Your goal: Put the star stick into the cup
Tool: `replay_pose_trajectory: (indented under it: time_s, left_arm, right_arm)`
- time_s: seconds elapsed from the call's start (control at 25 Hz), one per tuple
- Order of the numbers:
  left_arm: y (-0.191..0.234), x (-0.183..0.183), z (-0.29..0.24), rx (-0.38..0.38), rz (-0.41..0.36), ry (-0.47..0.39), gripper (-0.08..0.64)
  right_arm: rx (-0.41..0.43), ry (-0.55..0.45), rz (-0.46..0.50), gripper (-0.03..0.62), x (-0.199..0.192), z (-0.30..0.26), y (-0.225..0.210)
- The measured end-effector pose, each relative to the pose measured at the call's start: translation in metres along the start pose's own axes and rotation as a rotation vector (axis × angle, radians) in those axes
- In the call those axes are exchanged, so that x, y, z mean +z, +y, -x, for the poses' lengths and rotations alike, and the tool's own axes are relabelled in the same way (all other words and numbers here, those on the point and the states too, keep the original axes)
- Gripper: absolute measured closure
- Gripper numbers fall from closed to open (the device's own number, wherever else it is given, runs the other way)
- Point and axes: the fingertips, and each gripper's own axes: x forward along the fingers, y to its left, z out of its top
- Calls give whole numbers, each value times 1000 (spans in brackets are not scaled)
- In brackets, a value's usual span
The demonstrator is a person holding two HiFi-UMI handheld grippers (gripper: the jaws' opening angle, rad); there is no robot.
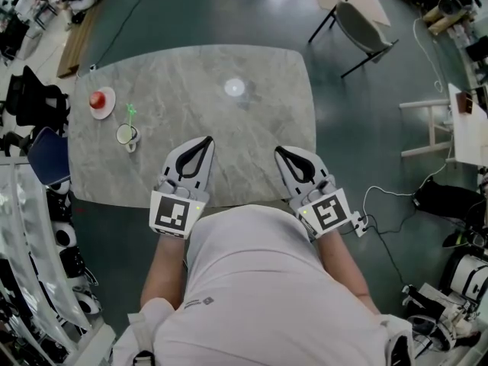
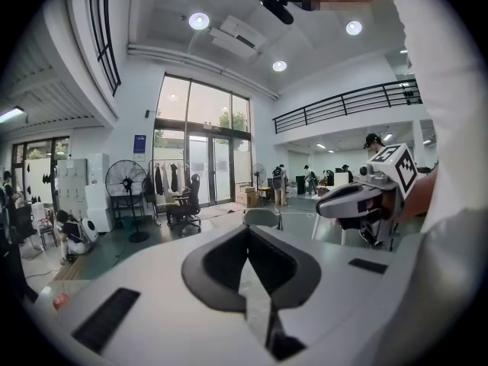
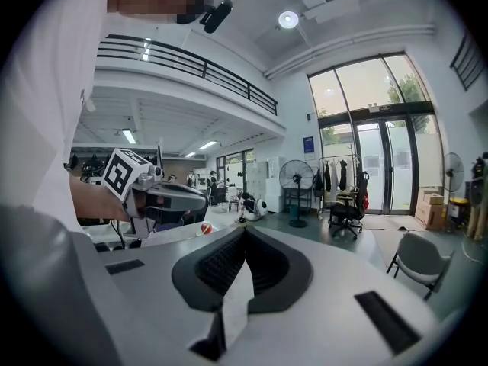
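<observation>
A small white cup (image 1: 126,135) stands near the left end of the marble table (image 1: 229,120). A thin green star stick (image 1: 131,113) rises out of the cup. My left gripper (image 1: 207,140) hovers at the table's near edge, well right of the cup, jaws shut and empty. My right gripper (image 1: 280,152) is held level with it further right, also shut on nothing. In the left gripper view my left gripper (image 2: 248,232) points out over the room, and the right gripper (image 2: 358,197) shows beside it. The right gripper view shows my right gripper (image 3: 244,232) with its jaws together.
A red round object on a white plate (image 1: 101,100) sits left of the cup. A grey chair (image 1: 364,27) stands beyond the table's far right corner. Dark chairs (image 1: 36,97) and gear crowd the left side. Cables (image 1: 381,204) lie on the floor at right.
</observation>
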Motion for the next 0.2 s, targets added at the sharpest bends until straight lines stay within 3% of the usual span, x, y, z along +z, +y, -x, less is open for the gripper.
replay_pose_trajectory:
  time_s: [0.2]
  left_arm:
    - [7,-3,1,2,3,1,557]
  right_arm:
    - [-3,13,-4,586,-3,-8,1]
